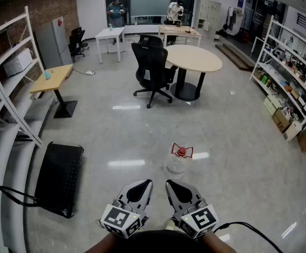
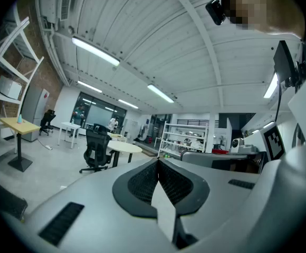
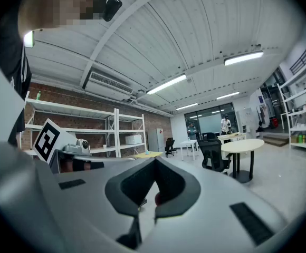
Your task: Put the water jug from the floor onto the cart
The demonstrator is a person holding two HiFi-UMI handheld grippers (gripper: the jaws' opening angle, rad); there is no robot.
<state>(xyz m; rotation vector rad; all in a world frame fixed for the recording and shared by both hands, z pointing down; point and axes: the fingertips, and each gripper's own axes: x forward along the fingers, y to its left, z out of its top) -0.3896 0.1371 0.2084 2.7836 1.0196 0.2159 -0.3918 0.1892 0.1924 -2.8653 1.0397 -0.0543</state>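
The water jug [image 1: 176, 162] stands on the floor [image 1: 237, 141] in the lower middle of the head view. It is a clear body with a red cap and handle on top, and it seems to stand upright, so its long axis runs floor to ceiling and the red handle is the part offered for a grip.

The jug lies just above the two tongs in the frame, a little right of the gap between them. The right tongs [image 1: 169, 183] are therefore the nearer pair, almost in line below it. The left tongs [image 1: 147, 183] sit just beside them and slightly further off. Neither touches the jug.

Both point level, out across the floor, so reaching the handle will likely take a move forward and down. The left tongs [image 2: 157, 161] are clenched on nothing, their tips meeting. The right tongs [image 3: 154, 161] also look closed and empty, so they would have to open before a grasp.

The black cart [image 1: 60, 175] lies flat at the lower left of the frame, well apart from the jug and beyond the left tongs. The carry would therefore run leftward across the frame.
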